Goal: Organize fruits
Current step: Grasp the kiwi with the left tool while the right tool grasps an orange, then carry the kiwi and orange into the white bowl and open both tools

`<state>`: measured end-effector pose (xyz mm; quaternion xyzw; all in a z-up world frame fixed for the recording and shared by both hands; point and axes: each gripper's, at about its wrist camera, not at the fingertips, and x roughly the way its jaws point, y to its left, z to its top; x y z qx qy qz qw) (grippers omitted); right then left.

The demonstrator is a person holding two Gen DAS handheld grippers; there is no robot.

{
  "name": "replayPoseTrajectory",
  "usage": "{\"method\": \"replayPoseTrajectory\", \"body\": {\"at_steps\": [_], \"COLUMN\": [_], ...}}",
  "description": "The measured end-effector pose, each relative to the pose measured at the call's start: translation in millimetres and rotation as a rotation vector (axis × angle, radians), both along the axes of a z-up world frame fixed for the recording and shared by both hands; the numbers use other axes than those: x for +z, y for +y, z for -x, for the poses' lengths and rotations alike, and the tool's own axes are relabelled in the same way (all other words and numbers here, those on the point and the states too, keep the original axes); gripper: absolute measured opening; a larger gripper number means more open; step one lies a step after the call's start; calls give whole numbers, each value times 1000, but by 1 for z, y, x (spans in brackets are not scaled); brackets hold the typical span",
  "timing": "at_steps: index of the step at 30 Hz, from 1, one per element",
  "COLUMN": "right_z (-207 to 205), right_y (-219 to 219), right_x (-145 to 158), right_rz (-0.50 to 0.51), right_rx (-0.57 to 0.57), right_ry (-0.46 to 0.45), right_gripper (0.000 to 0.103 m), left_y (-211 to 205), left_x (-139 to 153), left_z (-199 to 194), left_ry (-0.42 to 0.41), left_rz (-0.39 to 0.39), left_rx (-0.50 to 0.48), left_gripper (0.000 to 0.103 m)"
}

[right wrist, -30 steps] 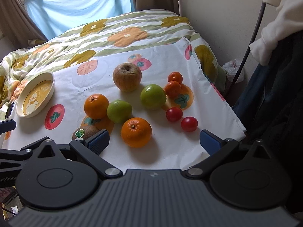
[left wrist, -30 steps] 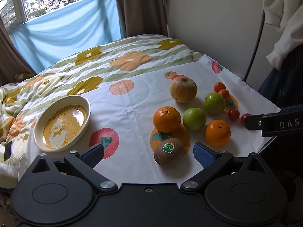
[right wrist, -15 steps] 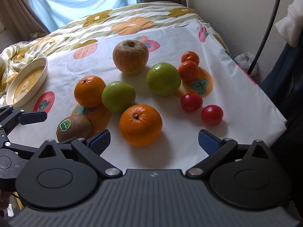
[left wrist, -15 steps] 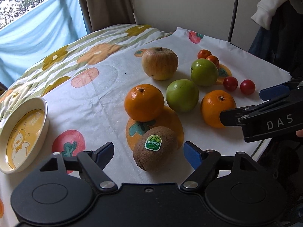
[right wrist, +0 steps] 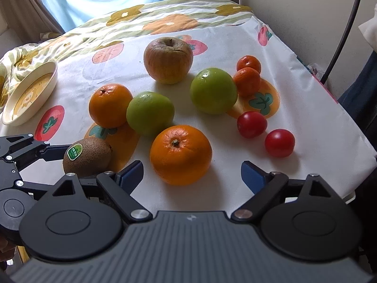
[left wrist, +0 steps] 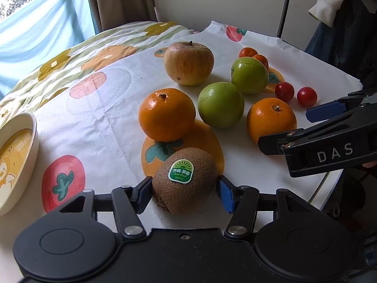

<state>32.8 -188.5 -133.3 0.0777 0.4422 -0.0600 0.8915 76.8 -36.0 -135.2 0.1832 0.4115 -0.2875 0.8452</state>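
Observation:
A brown kiwi point(left wrist: 185, 180) with a green sticker lies on the white printed cloth, and my left gripper point(left wrist: 185, 189) has closed its blue pads against both its sides. The kiwi also shows in the right wrist view point(right wrist: 87, 156). Beyond it lie two oranges point(left wrist: 166, 114) point(left wrist: 271, 120), two green apples point(left wrist: 221, 107) point(left wrist: 249, 75), a reddish apple point(left wrist: 189, 63), two small tangerines point(right wrist: 247, 81) and two cherry tomatoes point(right wrist: 252, 124) point(right wrist: 279, 142). My right gripper point(right wrist: 192, 173) is open, its fingers either side of the near orange point(right wrist: 181, 154), just short of it.
A cream dish with a duck picture point(left wrist: 14, 162) point(right wrist: 28, 94) sits at the left on the cloth. A flowered quilt point(right wrist: 165, 18) lies behind. The cloth's right edge drops off by a wall, a black pole point(right wrist: 341, 30) and hanging clothes point(left wrist: 334, 2).
My left gripper moved forward around the kiwi and closed its fingers on it. My right gripper moved forward and closer to the near orange, still open.

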Motion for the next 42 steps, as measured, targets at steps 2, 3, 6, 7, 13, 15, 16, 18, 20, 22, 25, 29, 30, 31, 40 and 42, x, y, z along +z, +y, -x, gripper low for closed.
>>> {"method": "replayPoseTrajectory", "body": {"at_steps": [2, 3, 6, 7, 13, 15, 16, 18, 20, 22, 25, 29, 30, 31, 40, 42], "right_z": [-2, -3, -7, -7, -16, -18, -19, -20, -19, -18, -16, -14, -15, -16, -24, -27], "right_y": [1, 1, 1, 1, 5, 6, 8, 10, 10, 12, 15, 20, 22, 23, 40, 46], "right_x": [-2, -3, -5, -5, -7, -7, -7, -6, -5, -1, 9, 24, 29, 34, 82, 92], "right_rz": [7, 12, 13, 13, 32, 25, 35, 48, 42, 38, 46, 47, 45, 44, 34, 38], "right_rx": [6, 8, 18, 20, 58, 81, 84, 88, 97, 109, 136, 171, 183, 194, 344, 389], "right_ry": [6, 9, 11, 9, 6, 6, 7, 8, 8, 4, -7, -23, -29, -37, -88, -102], "right_gripper": [99, 98, 93, 93, 84, 76, 76, 75, 75, 75, 75, 75, 75, 75, 74, 75], "left_y": [3, 4, 5, 5, 10, 12, 14, 17, 20, 23, 28, 36, 38, 40, 66, 77], "left_x": [1, 1, 1, 1, 1, 1, 2, 4, 6, 10, 19, 34, 39, 43, 91, 101], "left_z": [-2, -2, 0, 0, 4, 6, 6, 8, 11, 14, 17, 21, 22, 23, 25, 24], "left_ry": [12, 15, 6, 3, -8, -8, -9, -9, -14, -21, -29, -42, -47, -52, -96, -111], "left_rz": [19, 26, 26, 25, 24, 26, 28, 31, 33, 37, 43, 61, 61, 61, 50, 60], "left_rx": [10, 15, 26, 29, 52, 66, 75, 92, 108, 130, 169, 235, 254, 272, 489, 530], "left_gripper": [58, 58, 57, 57, 56, 56, 56, 56, 56, 56, 56, 56, 56, 56, 56, 56]}}
